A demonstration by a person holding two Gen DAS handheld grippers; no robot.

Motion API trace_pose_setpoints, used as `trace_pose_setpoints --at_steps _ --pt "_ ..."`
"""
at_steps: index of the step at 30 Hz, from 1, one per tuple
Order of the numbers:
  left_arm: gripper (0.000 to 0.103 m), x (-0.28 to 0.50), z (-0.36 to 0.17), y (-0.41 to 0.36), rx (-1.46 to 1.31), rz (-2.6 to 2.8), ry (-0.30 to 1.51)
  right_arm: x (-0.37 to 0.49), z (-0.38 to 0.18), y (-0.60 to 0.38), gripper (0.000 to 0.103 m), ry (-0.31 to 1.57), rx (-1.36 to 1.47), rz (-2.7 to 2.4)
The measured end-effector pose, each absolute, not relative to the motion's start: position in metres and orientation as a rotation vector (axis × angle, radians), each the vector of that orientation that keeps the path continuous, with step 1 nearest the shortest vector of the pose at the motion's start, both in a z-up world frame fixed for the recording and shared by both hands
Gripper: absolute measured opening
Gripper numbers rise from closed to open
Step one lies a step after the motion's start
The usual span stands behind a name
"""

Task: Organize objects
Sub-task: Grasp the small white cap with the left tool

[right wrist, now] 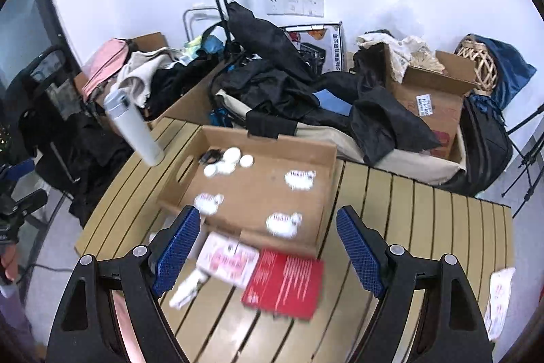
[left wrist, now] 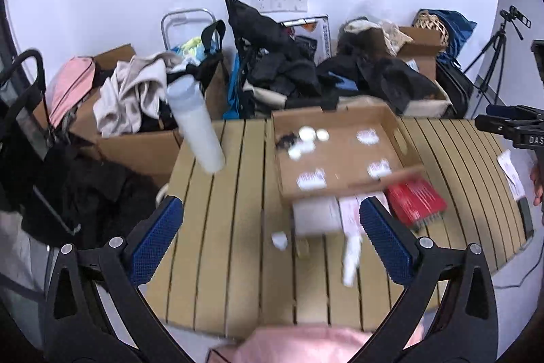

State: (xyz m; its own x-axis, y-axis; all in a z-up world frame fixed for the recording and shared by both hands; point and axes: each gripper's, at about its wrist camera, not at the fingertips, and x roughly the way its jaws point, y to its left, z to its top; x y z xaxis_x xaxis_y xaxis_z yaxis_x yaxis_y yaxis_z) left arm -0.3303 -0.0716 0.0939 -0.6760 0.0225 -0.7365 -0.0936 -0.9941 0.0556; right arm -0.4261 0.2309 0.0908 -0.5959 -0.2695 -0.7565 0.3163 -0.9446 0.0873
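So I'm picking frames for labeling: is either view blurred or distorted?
Left wrist: the red box and white tube smear with motion. Right wrist: the red box is soft, the white bottle sharper. Both views bend with fisheye.

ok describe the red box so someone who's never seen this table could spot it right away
Start at the slatted table and find the shallow cardboard tray on it. Just outside the tray's near wall lies the red box, flat, next to a pink-and-white packet. It is the only solid red thing there; everything around it is white, pink or tan.
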Motion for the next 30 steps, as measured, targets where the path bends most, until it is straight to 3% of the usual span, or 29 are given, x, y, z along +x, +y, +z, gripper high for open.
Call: trace_pose_setpoints --at_steps 4,7,10,13,17,21,30 --pt "0.103 -0.254 0.080 -0.066 -1.094 2.833 -0.010 -0.343 0.085 0.231 0.086 0.069 0.925 -2.491" --pt "0.103 -0.195 0.051 -0.052 -1.034 2.852 -0.093 -0.267 0.050 0.228 0.086 0.098 0.691 -2.499" --pt "0.103 -0.151 0.015 -0.040 -1.018 2.848 -0.132 -0.222 -0.002 0.213 0.086 0.125 0.824 -2.492" --pt "0.103 -0.141 -0.010 -0.036 -1.081 2.815 -0.074 -0.197 -0.049 0.207 0.086 0.023 0.940 -2.431" --pt "0.103 -0.154 -0.020 -0.050 -1.115 2.861 -0.094 -0.206 -0.081 0.200 0.085 0.048 1.084 -2.431" --pt "0.103 -0.174 -0.032 -0.074 -1.173 2.872 -0.217 -0.220 -0.078 0.201 0.085 0.013 1.083 -2.418" --pt "0.103 -0.208 -0.063 -0.128 -1.277 2.949 -0.265 -0.275 -0.091 0.132 0.085 0.000 1.053 -2.309"
